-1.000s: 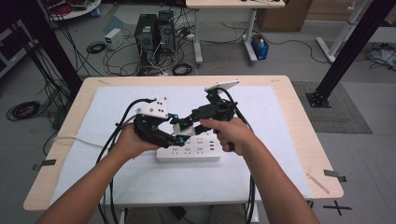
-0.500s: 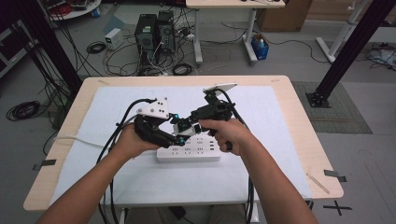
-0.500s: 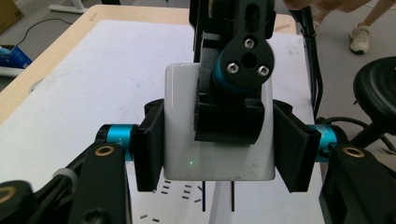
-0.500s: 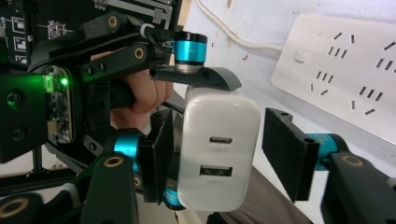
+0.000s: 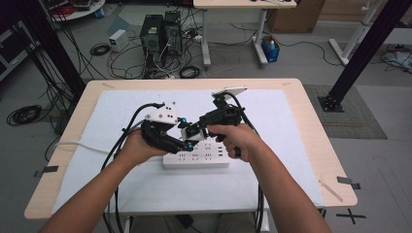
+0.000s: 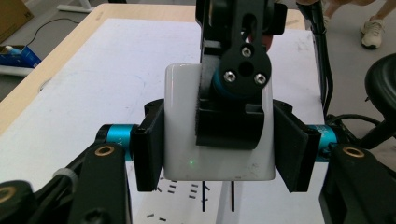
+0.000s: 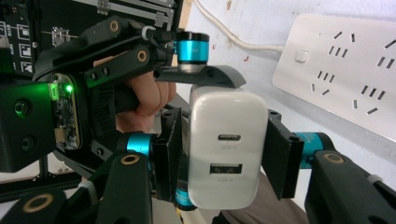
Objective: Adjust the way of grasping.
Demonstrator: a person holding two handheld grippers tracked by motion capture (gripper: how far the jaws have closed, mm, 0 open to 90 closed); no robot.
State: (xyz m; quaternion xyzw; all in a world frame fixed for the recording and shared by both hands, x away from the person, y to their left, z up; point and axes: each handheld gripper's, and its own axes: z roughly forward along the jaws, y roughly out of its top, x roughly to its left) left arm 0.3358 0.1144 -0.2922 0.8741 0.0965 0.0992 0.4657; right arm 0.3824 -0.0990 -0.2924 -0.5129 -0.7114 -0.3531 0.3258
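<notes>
Hand-held gripper [image 6: 219,158] around white charger [image 6: 187,140]

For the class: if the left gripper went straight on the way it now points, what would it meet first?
Probably the right gripper, which faces it from the other side of the white charger between them. Past it lies the white mat; depth is hard to judge.

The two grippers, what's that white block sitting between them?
A white charger with two ports on its face, held above the power strip. The right gripper view shows the left gripper and right gripper both clamping it.
</notes>
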